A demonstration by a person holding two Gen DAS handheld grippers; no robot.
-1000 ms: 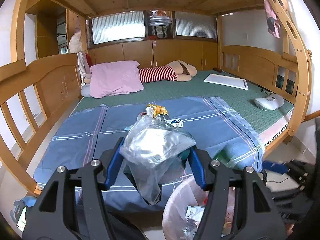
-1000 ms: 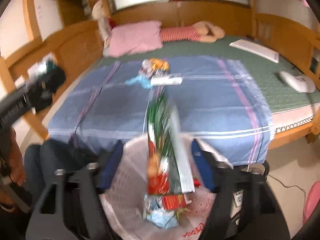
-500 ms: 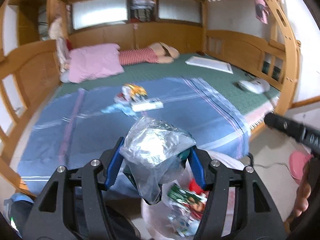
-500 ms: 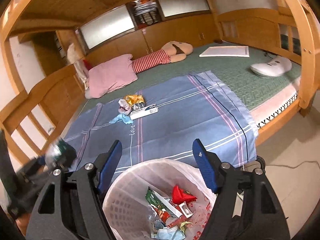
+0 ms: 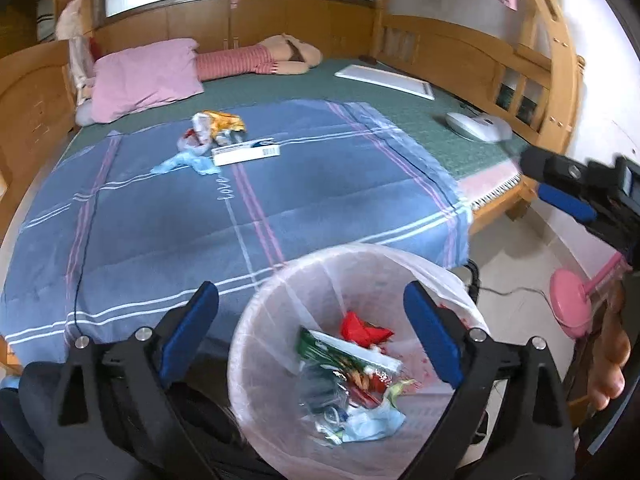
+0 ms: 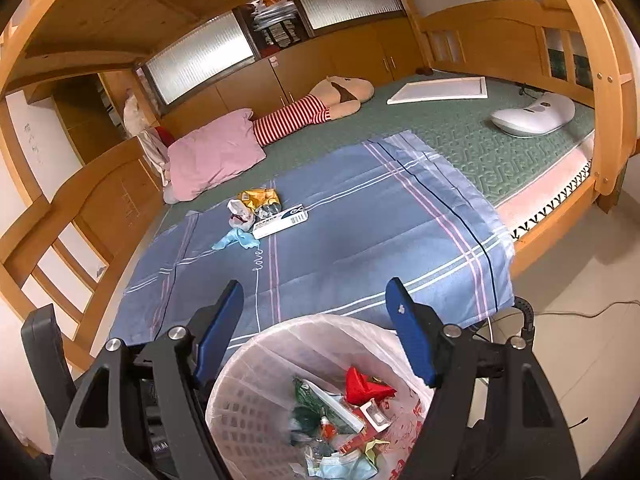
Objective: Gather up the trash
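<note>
A white basket bin [image 5: 256,320] with a clear liner stands on the floor at the foot of the bed. My left gripper [image 5: 310,292] hangs over it, its jaws opening, nothing between them. A crumpled clear plastic bag [image 5: 320,396] lies in the bin with a red wrapper [image 5: 362,330], a green packet [image 5: 336,354] and a blue mask [image 5: 372,424]. My right gripper [image 6: 315,286] is also above the bin [image 6: 240,360], open and empty, widening slightly. On the blue blanket lie a yellow wrapper [image 6: 256,198], a white box [image 6: 280,222] and a blue mask [image 6: 236,238].
The bed has a wooden frame [image 6: 604,92] and rails. A pink pillow [image 6: 214,152], a striped plush doll [image 6: 320,108], a white board [image 6: 440,90] and a white device [image 6: 532,114] lie on it. A pink lamp base [image 5: 568,300] and cables sit on the floor at right.
My left gripper sank over the bin and opened; the clear plastic bag it held now lies in the bin. The green packet left my right gripper and also lies there.
</note>
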